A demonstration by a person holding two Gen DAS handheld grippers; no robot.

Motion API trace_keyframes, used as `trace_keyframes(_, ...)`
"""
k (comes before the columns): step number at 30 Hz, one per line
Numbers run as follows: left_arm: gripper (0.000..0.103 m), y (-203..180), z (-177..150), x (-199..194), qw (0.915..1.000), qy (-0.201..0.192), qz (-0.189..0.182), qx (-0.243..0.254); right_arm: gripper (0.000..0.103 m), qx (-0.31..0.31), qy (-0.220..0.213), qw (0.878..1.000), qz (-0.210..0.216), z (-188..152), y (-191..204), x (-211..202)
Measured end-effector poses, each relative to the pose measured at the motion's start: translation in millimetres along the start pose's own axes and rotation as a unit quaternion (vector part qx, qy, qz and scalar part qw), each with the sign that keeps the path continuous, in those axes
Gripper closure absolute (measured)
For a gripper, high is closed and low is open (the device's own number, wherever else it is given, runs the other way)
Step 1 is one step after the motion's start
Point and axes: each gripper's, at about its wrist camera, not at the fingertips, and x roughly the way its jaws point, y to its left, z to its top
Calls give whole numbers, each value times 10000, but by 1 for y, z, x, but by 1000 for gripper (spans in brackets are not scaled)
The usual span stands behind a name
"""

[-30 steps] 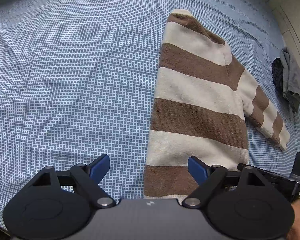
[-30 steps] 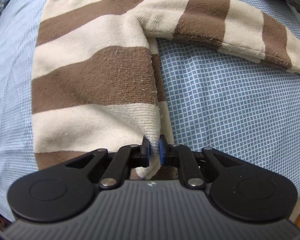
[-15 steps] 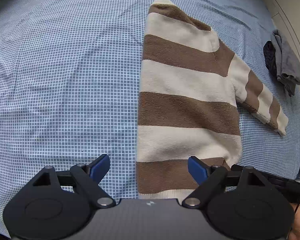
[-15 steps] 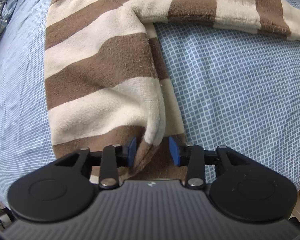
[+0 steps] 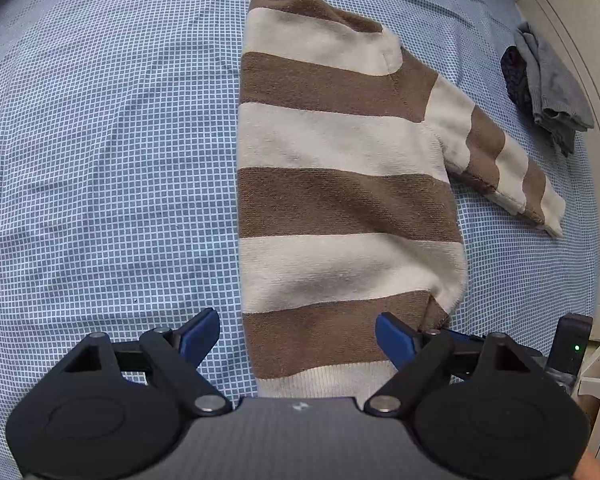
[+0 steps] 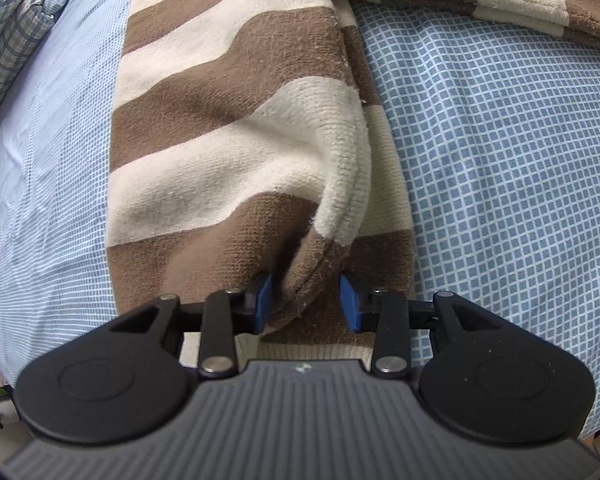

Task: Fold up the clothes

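Sweater runs lengthwise from near to far; my right claw, part-open around its near hem fold, gripping nothing, is nearer than my wide-open, empty left claw.

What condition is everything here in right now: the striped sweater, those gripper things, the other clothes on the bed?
Striped sweater: folded lengthwise on the bed, one sleeve sticking out sideways.
Left hand-held gripper: wide open above the sweater's hem, holding nothing.
Right hand-held gripper: partly open, a raised fold of the sweater's edge between its pads, not pinched.
Grey clothes: crumpled in a small heap near the bed's edge.
Checked bedsheet: spread out, lightly creased.
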Motion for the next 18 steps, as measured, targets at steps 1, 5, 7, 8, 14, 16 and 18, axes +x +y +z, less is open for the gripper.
trace_keyframes(1, 16, -2, -1, 2, 10000, 23, 3, 51, 64, 101, 59, 9999, 55, 0, 1, 6)
trace_keyframes(5, 16, -6, -6, 8, 9998, 68, 10, 196, 88, 718, 233, 9958, 513, -1, -4, 18)
trace_keyframes(7, 16, -6, -10, 13, 9997, 144, -33, 181, 88, 683, 270, 9963, 437, -3, -2, 13)
trace_keyframes(8, 16, -7, -12, 16, 9997, 192, -65, 166, 88, 541, 326, 9976, 295, -4, 0, 10)
trace_keyframes(14, 16, -14, -25, 18, 9990, 294, -138, 301, 90, 302, 245, 9983, -442, -7, -8, -35)
trace_keyframes(16, 16, -18, -30, 17, 9987, 301, -140, 377, 90, 206, 232, 9985, -454, -6, -13, -50)
trace_keyframes(18, 16, -20, -30, 24, 9984, 369, -165, 386, 90, 271, 257, 9983, -457, -5, -18, -53)
